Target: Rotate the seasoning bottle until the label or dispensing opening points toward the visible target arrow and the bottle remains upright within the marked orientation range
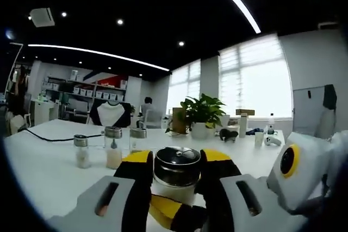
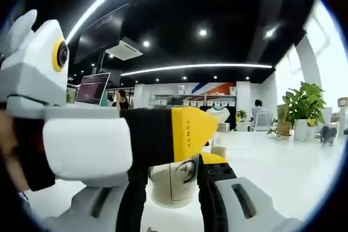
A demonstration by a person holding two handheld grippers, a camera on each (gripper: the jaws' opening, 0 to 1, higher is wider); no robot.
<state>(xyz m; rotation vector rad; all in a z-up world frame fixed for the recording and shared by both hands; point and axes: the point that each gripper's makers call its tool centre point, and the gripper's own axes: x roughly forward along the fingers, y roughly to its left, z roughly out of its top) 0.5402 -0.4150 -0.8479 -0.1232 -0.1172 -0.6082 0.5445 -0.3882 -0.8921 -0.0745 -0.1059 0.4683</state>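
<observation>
On a white table (image 1: 49,156), the left claw (image 1: 176,175) pinches the seasoning bottle (image 1: 176,169) upright by its sides, just in front of three glass shakers (image 1: 113,146) and left of a potted plant (image 1: 202,113). In the right gripper view, the right claw (image 2: 171,188) also closes on the bottle (image 2: 174,180), with the left claw (image 2: 163,134) crossing above it.

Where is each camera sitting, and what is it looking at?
Left gripper view: rides the left tool, looking across the white table at the seasoning bottle between its jaws; the right tool shows.
Right gripper view: rides the right tool, facing the same bottle; the left tool crosses in front.
Shared: bottle, table, potted plant.
</observation>
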